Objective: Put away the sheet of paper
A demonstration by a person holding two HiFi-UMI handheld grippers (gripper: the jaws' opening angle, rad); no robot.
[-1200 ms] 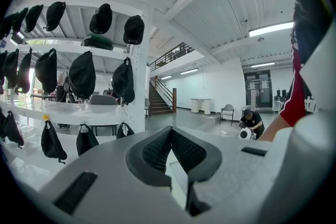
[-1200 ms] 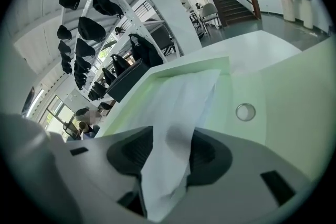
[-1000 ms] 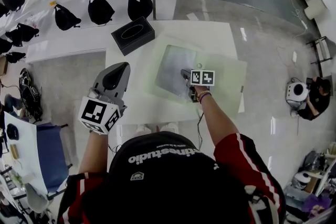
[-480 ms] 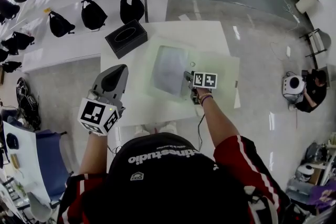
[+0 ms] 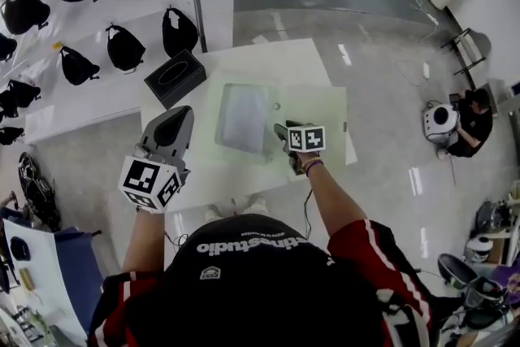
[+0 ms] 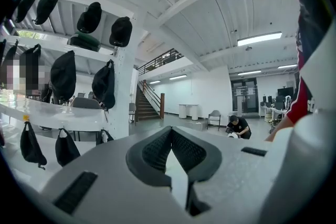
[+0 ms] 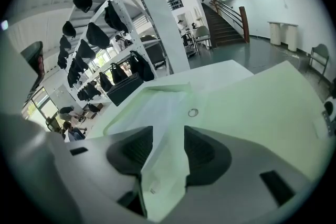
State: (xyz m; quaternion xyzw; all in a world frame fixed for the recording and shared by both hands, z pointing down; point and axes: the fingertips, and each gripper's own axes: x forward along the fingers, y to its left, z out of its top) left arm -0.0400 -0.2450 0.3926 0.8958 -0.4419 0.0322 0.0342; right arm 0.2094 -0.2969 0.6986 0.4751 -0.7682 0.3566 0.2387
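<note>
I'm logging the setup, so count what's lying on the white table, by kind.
black box: 1
green mat: 1
sheet of paper: 1
small ring: 1
Total: 4

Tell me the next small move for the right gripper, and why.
Probably lower the right gripper onto the near edge of the sheet of paper and close its fingers. They stand apart over that edge, the sheet lies flat on the green mat, and the left gripper is shut, off to the side.
</note>
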